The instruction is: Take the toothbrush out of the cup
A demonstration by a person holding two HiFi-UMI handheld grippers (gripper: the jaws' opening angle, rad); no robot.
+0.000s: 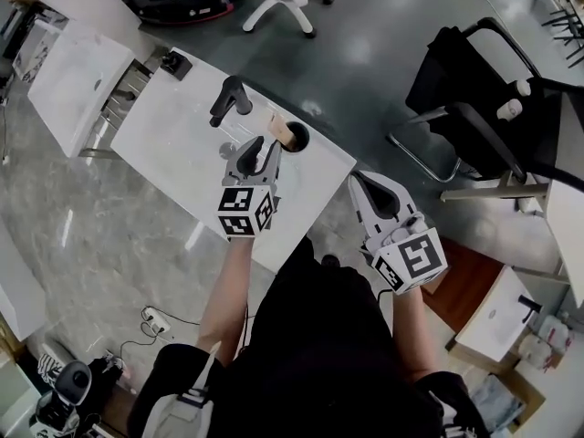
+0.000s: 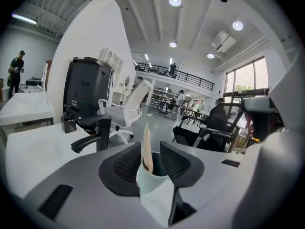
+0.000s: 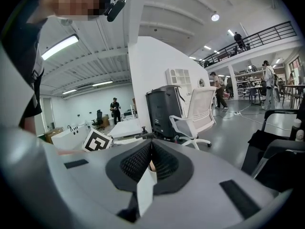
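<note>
Left gripper (image 2: 151, 151): jaws apart, nothing clamped. I see the cup (image 2: 150, 182) framed in its gap, just beyond its tips, with the toothbrush (image 2: 147, 144) standing inside. Right gripper (image 3: 151, 150), beside the left gripper: jaws together.

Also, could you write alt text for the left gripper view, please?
Open jaws of the left gripper frame a cup holding a toothbrush on a white table. A black tap stands at left, chairs behind.
</note>
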